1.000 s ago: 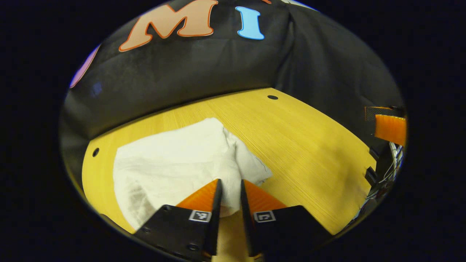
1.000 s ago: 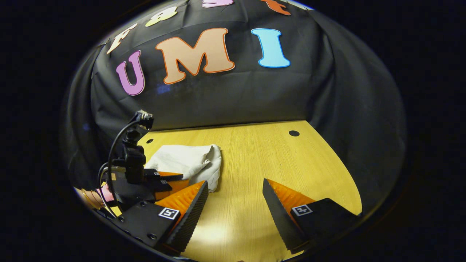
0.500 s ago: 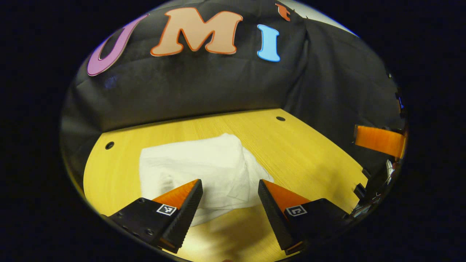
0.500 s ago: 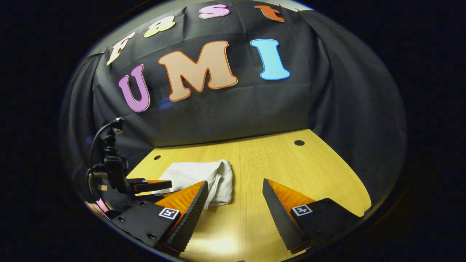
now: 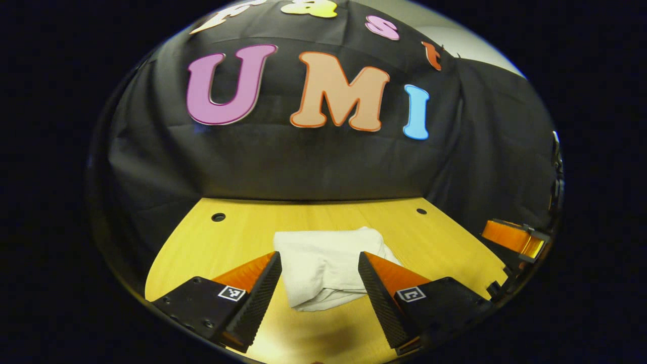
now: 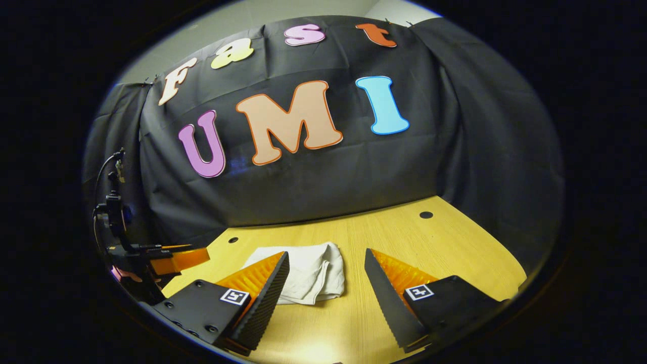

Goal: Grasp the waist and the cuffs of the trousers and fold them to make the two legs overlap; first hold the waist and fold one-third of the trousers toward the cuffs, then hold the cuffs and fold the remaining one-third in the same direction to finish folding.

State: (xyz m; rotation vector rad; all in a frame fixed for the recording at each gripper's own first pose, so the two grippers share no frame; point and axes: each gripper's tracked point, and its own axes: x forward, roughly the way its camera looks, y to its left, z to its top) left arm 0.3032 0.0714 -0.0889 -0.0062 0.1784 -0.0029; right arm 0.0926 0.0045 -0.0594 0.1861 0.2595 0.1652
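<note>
The white trousers (image 5: 326, 265) lie folded into a compact bundle on the yellow wooden table (image 5: 227, 242). My left gripper (image 5: 319, 275) is open, held back from the bundle with nothing between its fingers. In the right gripper view the same trousers (image 6: 311, 273) rest just beyond my right gripper (image 6: 327, 275), which is also open and holds nothing. The left gripper (image 6: 177, 259) shows at the left edge of the right gripper view, apart from the cloth. The right gripper's finger (image 5: 510, 237) appears at the right edge of the left gripper view.
The black cloth wall (image 6: 328, 177) closes the table's back and both sides. Small round holes (image 5: 218, 217) (image 5: 421, 211) sit near the table's far corners. Bare tabletop (image 6: 445, 253) lies to the right of the trousers.
My left gripper let go of the trousers, opened and drew back and up. The right gripper also pulled back, staying open. The folded bundle now lies still on the table.
</note>
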